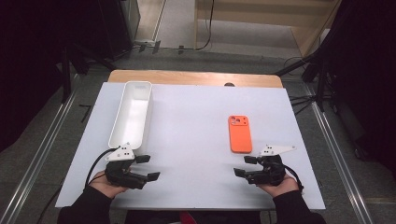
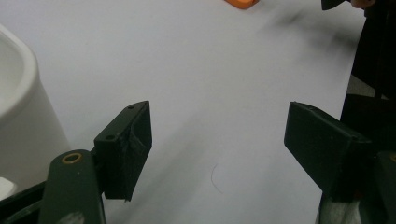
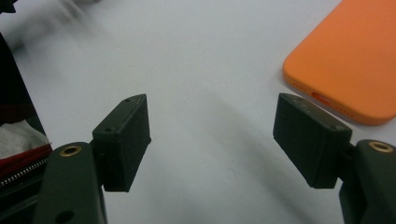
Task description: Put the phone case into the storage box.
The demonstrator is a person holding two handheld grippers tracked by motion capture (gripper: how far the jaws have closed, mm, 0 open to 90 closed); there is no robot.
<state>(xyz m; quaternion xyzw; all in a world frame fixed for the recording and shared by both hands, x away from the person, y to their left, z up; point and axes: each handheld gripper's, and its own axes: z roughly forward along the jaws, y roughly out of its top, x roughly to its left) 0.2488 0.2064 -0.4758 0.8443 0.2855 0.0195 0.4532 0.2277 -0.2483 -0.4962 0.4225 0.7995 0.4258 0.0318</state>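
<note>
I counted one orange phone case (image 1: 240, 134), one long white tray (image 1: 132, 113), and my two grippers, left (image 1: 145, 167) and right (image 1: 245, 166), on one white surface (image 1: 191, 140).

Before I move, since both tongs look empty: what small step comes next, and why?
Probably ease the right tongs forward to the orange phone case: they stand open just short of its near end, and the case lies flat, apart from the white tray.
</note>
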